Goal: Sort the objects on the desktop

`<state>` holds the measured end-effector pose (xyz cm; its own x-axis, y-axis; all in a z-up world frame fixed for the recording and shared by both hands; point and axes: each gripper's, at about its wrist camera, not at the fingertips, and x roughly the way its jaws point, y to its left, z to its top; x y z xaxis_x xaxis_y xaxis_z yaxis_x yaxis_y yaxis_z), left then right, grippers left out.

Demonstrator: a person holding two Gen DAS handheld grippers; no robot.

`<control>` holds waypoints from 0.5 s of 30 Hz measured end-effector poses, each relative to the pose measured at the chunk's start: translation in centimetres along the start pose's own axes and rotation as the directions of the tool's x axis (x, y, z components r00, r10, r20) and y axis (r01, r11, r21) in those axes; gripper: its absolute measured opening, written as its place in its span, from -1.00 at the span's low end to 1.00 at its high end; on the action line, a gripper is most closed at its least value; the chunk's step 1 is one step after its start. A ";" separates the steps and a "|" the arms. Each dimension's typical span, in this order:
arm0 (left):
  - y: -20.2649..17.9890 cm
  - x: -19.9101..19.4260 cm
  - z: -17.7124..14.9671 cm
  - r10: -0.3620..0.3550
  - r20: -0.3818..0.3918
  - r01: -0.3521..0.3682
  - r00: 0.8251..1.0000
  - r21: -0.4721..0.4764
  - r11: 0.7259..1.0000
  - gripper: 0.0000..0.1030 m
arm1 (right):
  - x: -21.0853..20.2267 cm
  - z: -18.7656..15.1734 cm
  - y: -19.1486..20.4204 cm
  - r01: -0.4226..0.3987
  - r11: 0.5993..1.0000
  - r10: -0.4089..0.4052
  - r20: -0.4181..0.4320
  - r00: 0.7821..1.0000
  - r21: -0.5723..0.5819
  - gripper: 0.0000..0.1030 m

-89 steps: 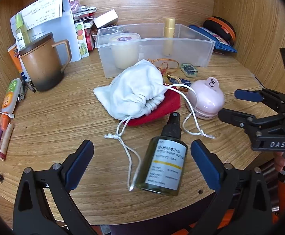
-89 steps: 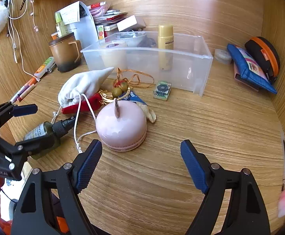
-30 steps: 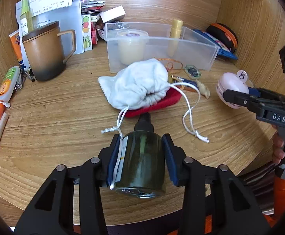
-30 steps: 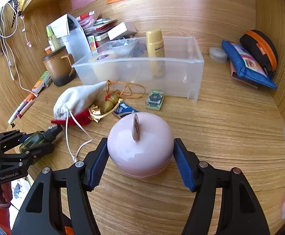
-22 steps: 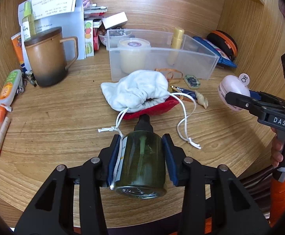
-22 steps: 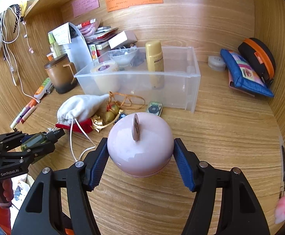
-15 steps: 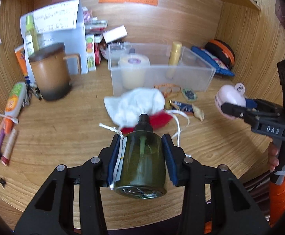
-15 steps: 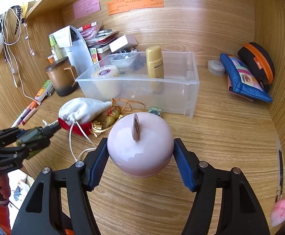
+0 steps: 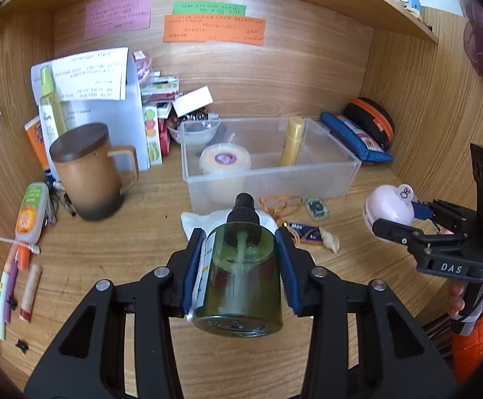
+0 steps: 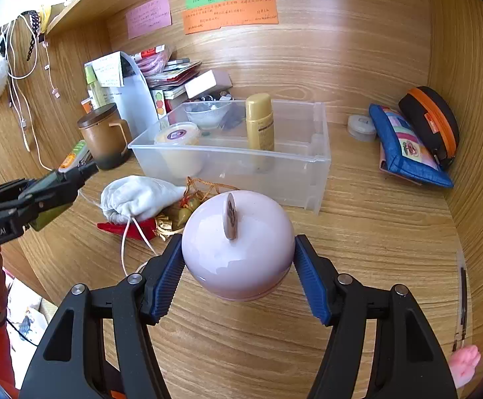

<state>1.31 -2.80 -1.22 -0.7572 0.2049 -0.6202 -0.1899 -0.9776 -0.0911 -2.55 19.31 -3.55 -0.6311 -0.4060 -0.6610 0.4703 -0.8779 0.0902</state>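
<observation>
While we look along our two grippers, the biggest thing we see is the wooden bench (image 10: 357, 232) with its wooden back wall. Next comes the clear box (image 10: 308, 163) in the middle of the bench, near the back. Inside it stand a round tub (image 10: 177, 136) on the left and a yellow bottle (image 10: 259, 123) further right.

To the left of the box stands a brown mug (image 9: 87, 176) with a dark lid. In front of the box lies a white bag (image 10: 138, 196) with strings, resting on something red. On the right, by the side wall, lie a blue pouch (image 10: 404, 149) and a black and orange case (image 10: 431, 113).

Our left gripper (image 9: 240, 266) pinches a green bottle (image 9: 240, 279) with a black pump top. Its blue pads press on both sides of the bottle, and the bottle is up off the bench.

Our right gripper (image 10: 238, 262) pinches a round pink ball (image 10: 238, 246) with a little tab on top. Its pads touch both sides, and the ball is held above the bench, in front of the box.
</observation>
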 end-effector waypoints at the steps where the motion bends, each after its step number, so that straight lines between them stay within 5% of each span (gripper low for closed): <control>1: 0.0 0.1 0.3 -0.002 0.003 0.002 1.000 0.002 1.000 -0.19 | -0.1 0.1 0.0 0.003 1.000 -0.003 0.004 1.000 -0.002 0.19; 15: 0.2 1.7 3.8 -0.029 0.019 0.028 0.999 0.013 1.000 -0.19 | -0.7 2.4 -0.3 0.030 0.999 -0.029 0.042 0.999 -0.027 0.19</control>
<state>-2.41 -2.49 0.61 -0.7629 0.2336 -0.6028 -0.2191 -0.9707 -0.0989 -3.77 19.25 -1.32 -0.6697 -0.3904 -0.6317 0.4674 -0.8826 0.0499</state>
